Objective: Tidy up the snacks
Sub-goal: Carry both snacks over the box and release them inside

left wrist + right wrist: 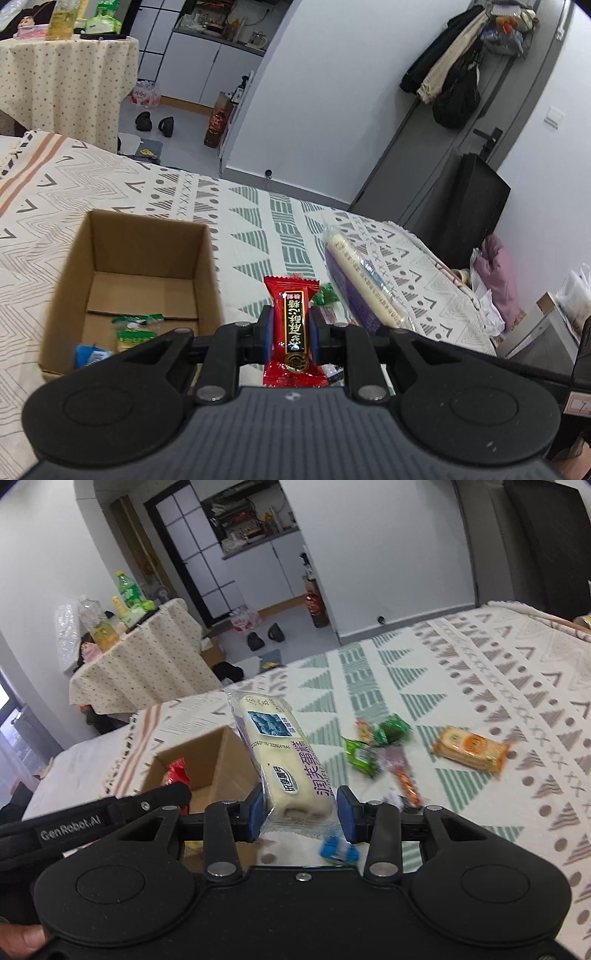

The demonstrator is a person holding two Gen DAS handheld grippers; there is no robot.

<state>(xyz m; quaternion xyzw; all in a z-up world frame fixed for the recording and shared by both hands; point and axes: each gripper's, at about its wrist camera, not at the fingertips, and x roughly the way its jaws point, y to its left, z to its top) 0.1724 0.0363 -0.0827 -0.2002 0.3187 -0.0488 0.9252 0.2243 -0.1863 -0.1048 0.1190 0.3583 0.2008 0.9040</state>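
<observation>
Two tools loaded: left tool [290, 332] clamps red candy [292, 332], right tool [301, 814] cake pack [280, 757].

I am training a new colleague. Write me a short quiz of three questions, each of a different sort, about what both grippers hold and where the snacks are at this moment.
1. True or false: the left gripper is shut on a red candy packet.
2. What does the right gripper hold? A) orange cracker pack B) long cream-and-purple cake pack C) blue candy
3. Fill in: the small green and blue snacks in the left wrist view lie inside the cardboard ____.

Key: 1 true; 2 B, the cake pack, while the orange cracker pack lies on the patterned cloth; 3 box.
</observation>
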